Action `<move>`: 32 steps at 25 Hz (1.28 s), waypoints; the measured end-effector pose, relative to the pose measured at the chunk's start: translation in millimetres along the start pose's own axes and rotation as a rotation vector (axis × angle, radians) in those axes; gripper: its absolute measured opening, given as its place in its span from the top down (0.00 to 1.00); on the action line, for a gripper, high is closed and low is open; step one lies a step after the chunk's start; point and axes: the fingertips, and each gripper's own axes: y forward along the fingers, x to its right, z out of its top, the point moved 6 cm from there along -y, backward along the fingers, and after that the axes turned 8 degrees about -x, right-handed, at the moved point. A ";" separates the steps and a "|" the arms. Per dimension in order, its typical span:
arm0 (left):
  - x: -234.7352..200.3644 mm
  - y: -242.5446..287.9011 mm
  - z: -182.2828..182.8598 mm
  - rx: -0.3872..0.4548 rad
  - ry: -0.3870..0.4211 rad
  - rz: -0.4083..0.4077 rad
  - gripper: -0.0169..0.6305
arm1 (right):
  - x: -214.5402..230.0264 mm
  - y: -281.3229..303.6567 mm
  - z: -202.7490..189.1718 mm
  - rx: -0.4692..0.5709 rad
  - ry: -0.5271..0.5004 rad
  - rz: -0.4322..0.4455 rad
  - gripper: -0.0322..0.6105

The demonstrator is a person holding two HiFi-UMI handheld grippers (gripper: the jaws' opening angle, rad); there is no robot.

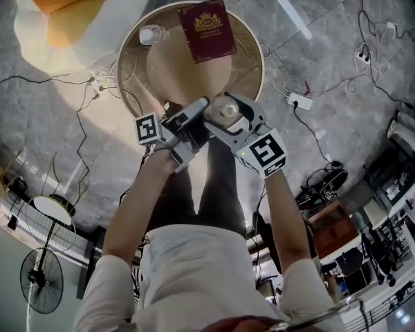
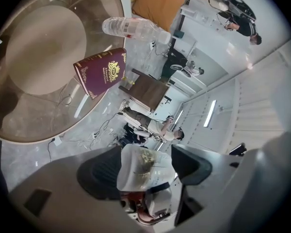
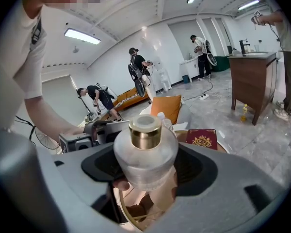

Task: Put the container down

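Round table with book, bottle

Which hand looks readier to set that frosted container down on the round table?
The right. The right gripper is shut on the frosted container, gold collar up, seemingly over the round table at its near rim. The left gripper holds only a whitish piece.

The frosted glass container wears a gold collar. A translucent white piece carries gold flecks. The maroon hardback book bears a gold crest; the round glass table has a tan centre; the stone floor is grey, marbled.
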 end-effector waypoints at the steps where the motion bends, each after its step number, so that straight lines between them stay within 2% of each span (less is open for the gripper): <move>1: -7.2 -0.1 8.5 0.004 0.000 0.002 0.49 | 7.4 7.7 -5.6 -0.006 0.003 -0.003 0.43; 7: -37.2 -2.3 45.8 0.020 0.004 0.018 0.49 | 42.6 39.6 -30.5 -0.015 0.032 -0.023 0.43; 19: -93.7 -15.0 83.2 0.032 0.030 0.085 0.49 | 92.3 88.6 -81.6 -0.022 0.075 -0.092 0.43; 23: -112.4 -15.4 91.6 0.016 0.046 0.108 0.49 | 115.3 104.4 -102.9 -0.027 0.090 -0.142 0.43; 28: -128.1 -19.8 94.7 -0.046 0.109 0.156 0.49 | 138.0 123.0 -130.8 -0.043 0.109 -0.221 0.43; 32: -138.5 -25.8 101.3 -0.035 0.094 0.157 0.50 | 152.4 137.4 -147.3 -0.062 0.115 -0.261 0.43</move>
